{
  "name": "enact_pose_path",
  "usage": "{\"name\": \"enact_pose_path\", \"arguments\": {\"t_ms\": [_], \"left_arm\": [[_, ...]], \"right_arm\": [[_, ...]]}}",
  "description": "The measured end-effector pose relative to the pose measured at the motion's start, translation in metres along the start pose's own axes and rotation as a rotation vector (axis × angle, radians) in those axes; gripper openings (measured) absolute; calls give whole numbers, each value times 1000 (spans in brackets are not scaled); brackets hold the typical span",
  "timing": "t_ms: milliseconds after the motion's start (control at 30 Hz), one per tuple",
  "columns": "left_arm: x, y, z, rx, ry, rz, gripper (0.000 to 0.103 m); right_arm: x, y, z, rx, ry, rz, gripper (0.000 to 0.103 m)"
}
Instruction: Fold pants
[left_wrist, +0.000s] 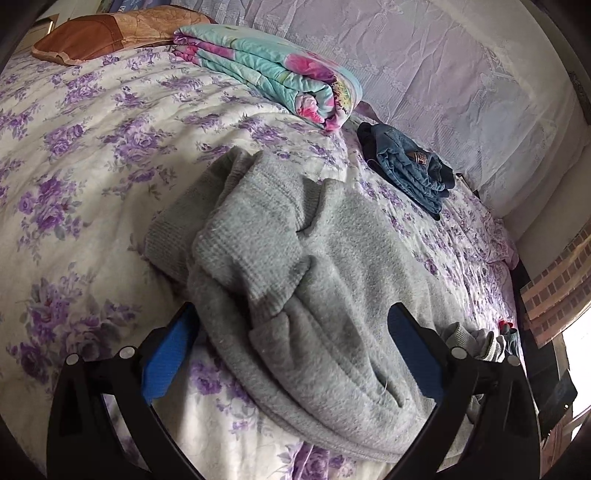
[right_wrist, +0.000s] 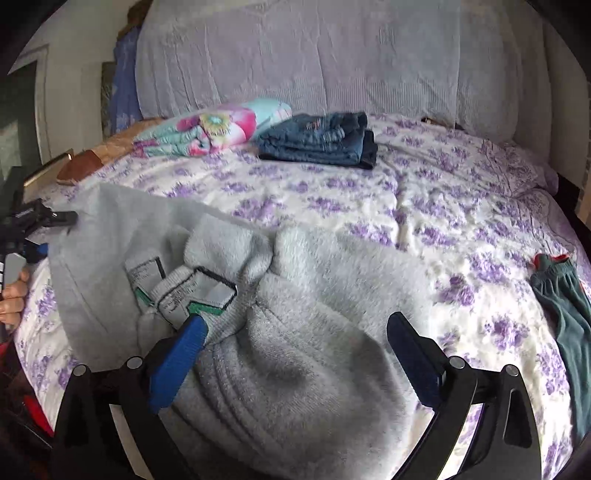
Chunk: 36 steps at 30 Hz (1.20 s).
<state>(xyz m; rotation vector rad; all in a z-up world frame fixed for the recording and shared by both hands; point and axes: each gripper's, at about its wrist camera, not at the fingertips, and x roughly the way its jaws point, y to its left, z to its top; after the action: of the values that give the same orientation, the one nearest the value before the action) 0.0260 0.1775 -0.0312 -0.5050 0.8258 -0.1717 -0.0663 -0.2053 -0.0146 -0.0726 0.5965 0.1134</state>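
While both tools hang over the bed, the left gripper (left_wrist: 291, 343) has its blue fingers wide apart with nothing in them, and so does the right gripper (right_wrist: 295, 347). Bunched between each pair of fingers lie the grey pants (left_wrist: 295, 266), with white tags (right_wrist: 184, 288) showing. Behind the grey pants sit folded jeans (right_wrist: 321, 142) and a flowery blanket (right_wrist: 210, 127). Beside the grey pants lies a green garment (right_wrist: 565, 306) on the purple-flowered bed cover (right_wrist: 424, 199).
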Motion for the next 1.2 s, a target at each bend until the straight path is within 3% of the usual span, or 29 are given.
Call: {"name": "enact_pose_path", "arguments": {"t_ms": [100, 200, 233, 300, 400, 533, 633, 733, 867, 967, 1067, 1200], "left_arm": [[5, 6, 7, -23, -8, -29, 98], [10, 19, 12, -73, -23, -63, 98], [10, 21, 13, -89, -26, -72, 98], [8, 22, 13, -102, -31, -73, 96], [5, 24, 10, -115, -36, -18, 65], [-4, 14, 8, -76, -53, 3, 48], [-20, -15, 3, 34, -122, 90, 39], [-45, -62, -2, 184, -223, 153, 37], [-74, -142, -14, 407, -326, 153, 37], [-80, -207, -35, 588, -373, 137, 37], [-66, -264, -66, 738, -368, 81, 37], [-25, -319, -120, 894, -284, 7, 37]], "right_arm": [[-20, -30, -1, 57, -64, -86, 99], [-11, -69, -15, 171, -11, -150, 99], [-2, -83, -21, 241, 43, -136, 99], [14, -111, -30, 388, 115, 6, 99], [17, -122, -39, 466, 119, 60, 99], [19, -109, -38, 408, 138, 11, 99], [16, -110, -38, 408, 124, 17, 99], [2, -123, -42, 473, 38, 72, 99], [2, -155, -56, 650, -7, 185, 99], [-1, -153, -55, 645, -28, 186, 99], [-2, -153, -55, 655, -40, 198, 99], [-5, -155, -57, 672, -61, 212, 99]]}}
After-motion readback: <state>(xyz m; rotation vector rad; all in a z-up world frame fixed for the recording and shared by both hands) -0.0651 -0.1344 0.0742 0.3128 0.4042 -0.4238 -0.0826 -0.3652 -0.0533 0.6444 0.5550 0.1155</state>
